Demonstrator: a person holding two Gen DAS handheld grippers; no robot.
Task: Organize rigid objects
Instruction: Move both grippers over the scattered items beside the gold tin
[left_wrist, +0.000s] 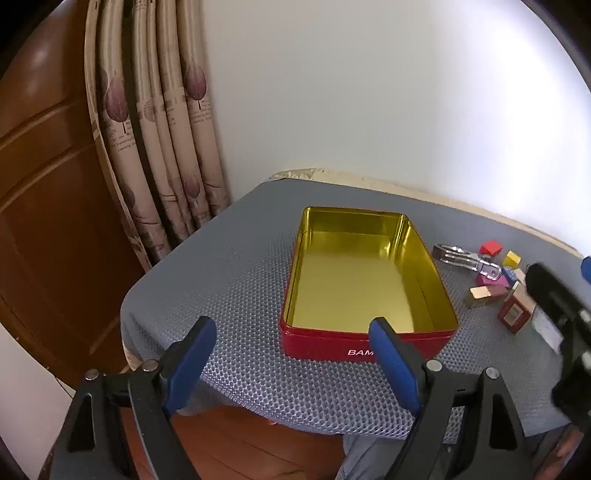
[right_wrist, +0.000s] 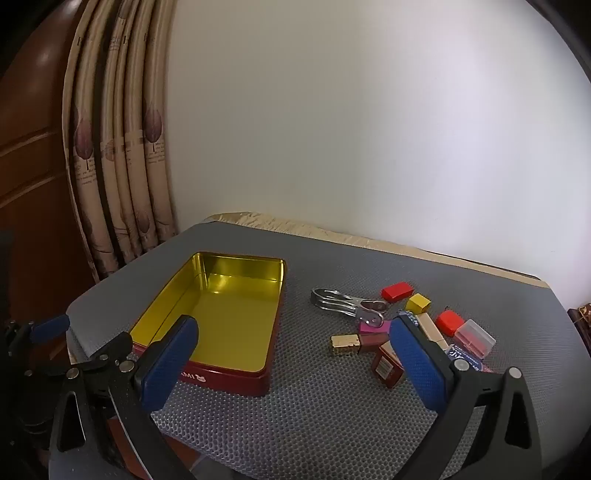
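Note:
A red tin (left_wrist: 369, 345) with a gold inside stands open on the grey mat; it also shows in the right wrist view (right_wrist: 229, 382). Nothing shows inside it. Right of it lies a cluster of small things: a metal hole punch (right_wrist: 340, 301), a red block (right_wrist: 396, 291), a yellow block (right_wrist: 418, 303), a gold-capped lipstick (right_wrist: 347, 344), a small red box (right_wrist: 386, 367) and a clear case (right_wrist: 474, 338). My left gripper (left_wrist: 291, 363) is open and empty before the tin's near wall. My right gripper (right_wrist: 295, 363) is open and empty, between tin and cluster.
The grey honeycomb mat (right_wrist: 332, 417) covers a small table against a white wall. A patterned curtain (left_wrist: 159, 147) and a wooden door (left_wrist: 44, 184) stand at the left. The table's near edge drops to a wooden floor (left_wrist: 240, 443).

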